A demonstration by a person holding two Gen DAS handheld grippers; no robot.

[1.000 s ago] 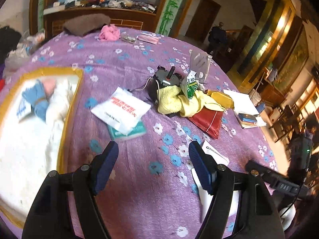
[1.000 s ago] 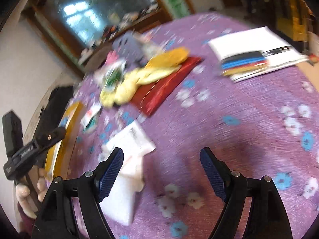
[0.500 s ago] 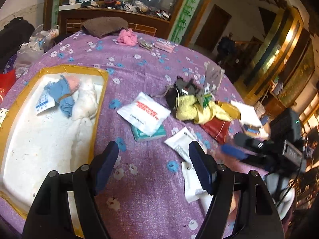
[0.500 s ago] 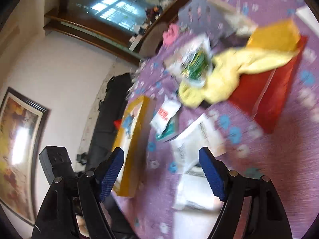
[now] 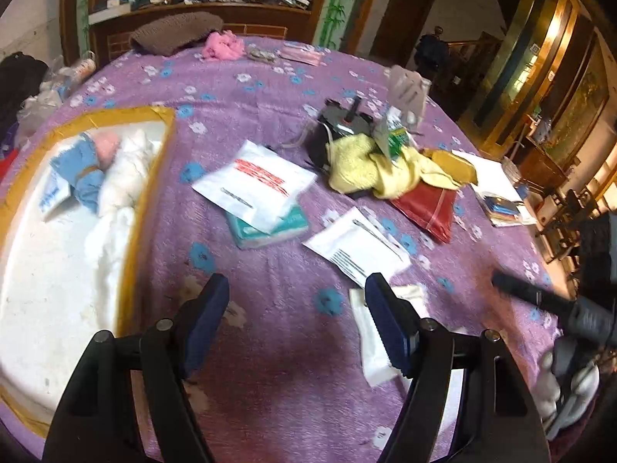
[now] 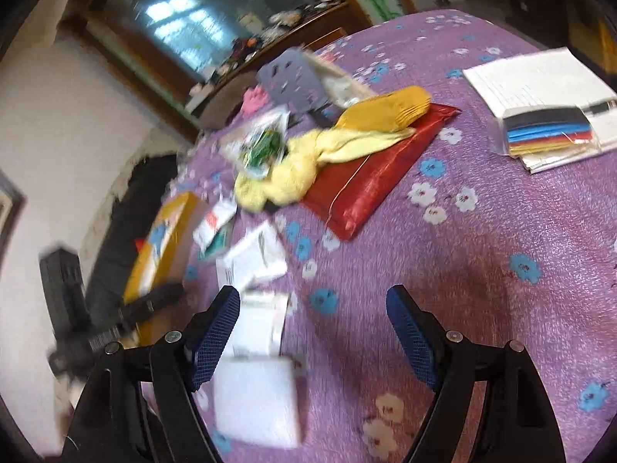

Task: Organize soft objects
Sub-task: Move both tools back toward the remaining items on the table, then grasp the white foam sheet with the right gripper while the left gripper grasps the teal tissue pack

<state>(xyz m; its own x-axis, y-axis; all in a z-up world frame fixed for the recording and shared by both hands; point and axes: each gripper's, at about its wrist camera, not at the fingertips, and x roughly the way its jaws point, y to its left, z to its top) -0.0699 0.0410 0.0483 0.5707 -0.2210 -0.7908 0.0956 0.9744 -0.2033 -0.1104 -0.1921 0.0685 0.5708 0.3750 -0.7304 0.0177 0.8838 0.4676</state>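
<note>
A yellow-rimmed white tray (image 5: pixel 148 193) at the left holds a blue glove (image 5: pixel 83 175), a pink soft item (image 5: pixel 106 144) and white fluffy cloth (image 5: pixel 123 169). A pale yellow cloth (image 5: pixel 370 168) lies in the table's middle, partly under a green packet; it also shows in the right wrist view (image 6: pixel 293 171). A pink soft item (image 5: pixel 223 46) and a brown knit (image 5: pixel 175 31) lie at the far edge. My left gripper (image 5: pixel 297 322) is open and empty above the purple cloth. My right gripper (image 6: pixel 314 335) is open and empty, also seen at the lower right (image 5: pixel 540 297).
White packets (image 5: pixel 254 185) (image 5: pixel 356 249), a teal tissue pack (image 5: pixel 270 227), a red pouch (image 6: pixel 366 181), a yellow pouch (image 6: pixel 385 110), a black device (image 5: pixel 339 127) and papers with coloured sheets (image 6: pixel 547 127) lie on the flowered purple tablecloth (image 5: pixel 270 347). A white flat pack (image 6: pixel 258 397) lies by the right gripper.
The left gripper has moved forward and lower over the table. The right gripper has swung right and levelled out, with motion blur. Both stay open and empty.
</note>
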